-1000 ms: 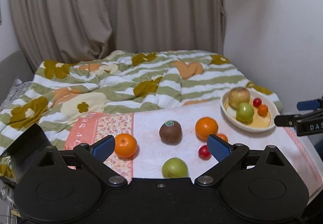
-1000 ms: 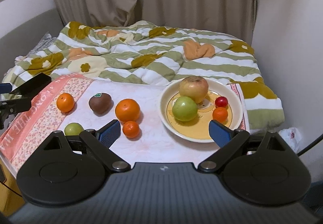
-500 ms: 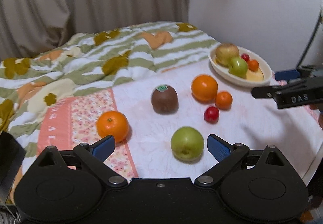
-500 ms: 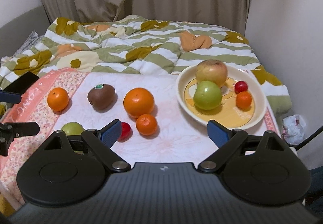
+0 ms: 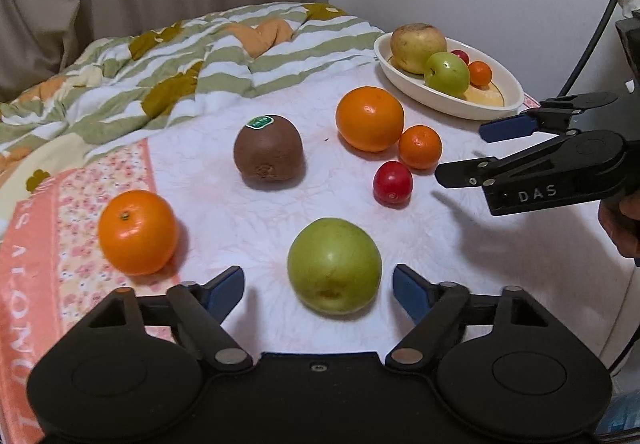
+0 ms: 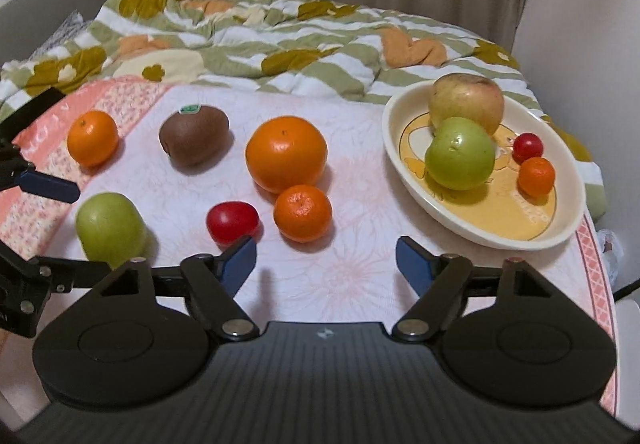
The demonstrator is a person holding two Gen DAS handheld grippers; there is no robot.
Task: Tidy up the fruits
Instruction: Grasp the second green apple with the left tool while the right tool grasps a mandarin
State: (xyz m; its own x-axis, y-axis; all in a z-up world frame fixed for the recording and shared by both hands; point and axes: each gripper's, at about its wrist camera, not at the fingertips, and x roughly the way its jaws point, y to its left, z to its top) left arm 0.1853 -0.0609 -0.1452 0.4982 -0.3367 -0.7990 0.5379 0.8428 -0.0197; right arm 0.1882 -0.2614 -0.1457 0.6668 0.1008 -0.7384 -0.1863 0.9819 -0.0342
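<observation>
From my left gripper (image 5: 318,290), going left to right: a mid-sized orange (image 5: 137,231) sits at ten o'clock on the pink flowered edge of the cloth (image 5: 460,228). A brown kiwi (image 5: 268,147) with a green sticker lies at twelve o'clock, farther off. The green apple (image 5: 334,265) is right ahead, just beyond my blue pads (image 5: 224,290); my left jaws are closing with the apple in front of the gap, and neither pad touches it. At one o'clock sit a big orange (image 5: 370,118), a small mandarin (image 5: 420,146) touching it, and a cherry tomato (image 5: 393,182) just beside the mandarin. Far at two o'clock stands the cream bowl (image 5: 460,104), holding a yellowish apple, a green apple, a cherry tomato and a small mandarin.

My right gripper (image 6: 326,264) hovers over bare cloth, its jaws closing on nothing. From there the mid-sized orange (image 6: 92,138) is at ten o'clock, the green apple (image 6: 111,230) at nine, the kiwi (image 6: 194,134) at eleven, the tomato (image 6: 232,223) just past my left pad, the mandarin (image 6: 303,213) at twelve with the big orange (image 6: 286,153) behind it, and the bowl (image 6: 404,164) at two o'clock. A striped quilt (image 6: 280,40) lies beyond.
</observation>
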